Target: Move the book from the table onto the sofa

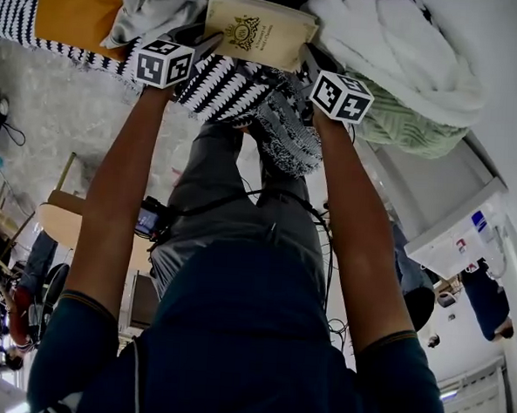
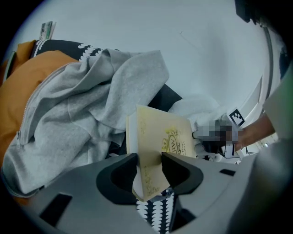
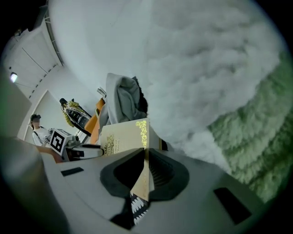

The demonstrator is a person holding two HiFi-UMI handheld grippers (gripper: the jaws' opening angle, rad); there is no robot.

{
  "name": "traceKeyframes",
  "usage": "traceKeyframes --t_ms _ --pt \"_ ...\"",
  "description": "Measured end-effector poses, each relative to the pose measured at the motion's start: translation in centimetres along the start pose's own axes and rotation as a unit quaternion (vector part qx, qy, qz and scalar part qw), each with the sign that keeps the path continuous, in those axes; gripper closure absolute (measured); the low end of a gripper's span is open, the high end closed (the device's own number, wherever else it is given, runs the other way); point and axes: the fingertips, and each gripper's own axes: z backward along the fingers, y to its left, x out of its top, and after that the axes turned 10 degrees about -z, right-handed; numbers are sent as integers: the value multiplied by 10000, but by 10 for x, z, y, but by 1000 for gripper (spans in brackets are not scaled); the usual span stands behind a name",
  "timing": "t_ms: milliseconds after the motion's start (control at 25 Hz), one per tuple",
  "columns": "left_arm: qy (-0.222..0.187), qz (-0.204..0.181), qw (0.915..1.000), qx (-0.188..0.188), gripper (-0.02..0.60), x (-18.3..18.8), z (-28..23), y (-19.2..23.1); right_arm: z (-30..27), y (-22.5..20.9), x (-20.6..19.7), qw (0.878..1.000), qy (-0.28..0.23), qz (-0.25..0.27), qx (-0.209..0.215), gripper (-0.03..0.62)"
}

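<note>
A cream book with a gold crest on its cover hangs between my two grippers above the sofa's heap of cloth. My left gripper is shut on the book's left edge; in the left gripper view the book stands between the black pads and my left gripper clamps its whole thickness. My right gripper is shut on the right edge. In the right gripper view my right gripper pinches the book thinly, near its cover.
On the sofa lie a grey hoodie, an orange cushion, a black-and-white patterned cushion, a white fluffy blanket and a green knit. Below are my legs and the floor with cables.
</note>
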Motion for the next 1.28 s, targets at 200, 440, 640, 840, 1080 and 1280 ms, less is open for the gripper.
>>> traceKeyframes --t_ms 200,440,640,840,1080,1280 --pt "54 78 10000 -13 408 -10 -6 8 -12 -6 -8 9999 78 -95 -108 563" --pt "168 189 9997 -48 408 -24 -17 16 -26 -14 -17 9994 202 -182 -220 563" --pt "258 283 9992 -87 409 -32 -30 19 -36 -26 -21 9989 285 -234 -294 563" --pt "317 357 9988 -86 410 -38 -42 21 -44 -37 -23 9984 338 -257 -371 563" --pt "431 420 9981 -91 409 -47 -50 26 -53 -44 -29 9977 465 -303 -392 563" --pt "611 513 9968 -85 410 -58 -55 30 -61 -48 -35 9967 592 -338 -432 563"
